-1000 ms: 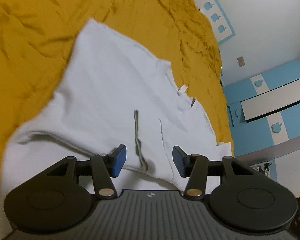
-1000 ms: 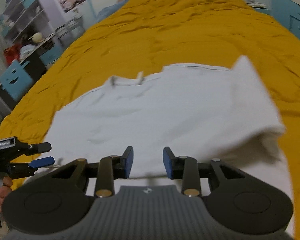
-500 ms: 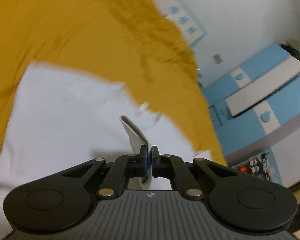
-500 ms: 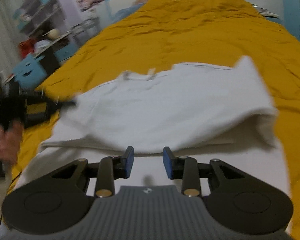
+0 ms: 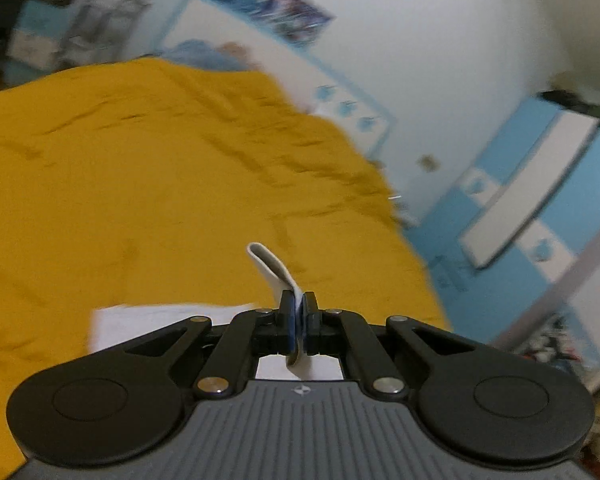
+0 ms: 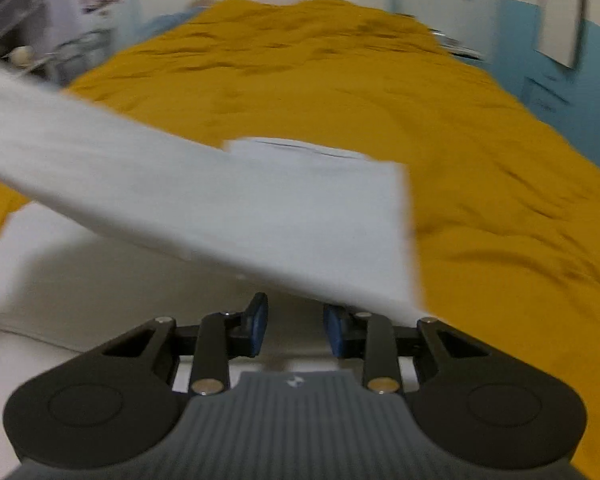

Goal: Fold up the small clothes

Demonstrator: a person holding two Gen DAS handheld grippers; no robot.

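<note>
Left gripper (image 5: 299, 322) just clamped the white shirt (image 6: 228, 200) edge and hauled it up off the yellow bedspread (image 6: 480, 184), sweeping toward 10 o'clock. Probably the fold starting, though it's blurry. Right gripper (image 6: 294, 330) hangs parted, empty.

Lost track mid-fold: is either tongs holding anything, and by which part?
Left tongs pinch a fold of the white shirt at its edge. Right tongs stand open, holding nothing.

No readable text, label or number shows anywhere.
</note>
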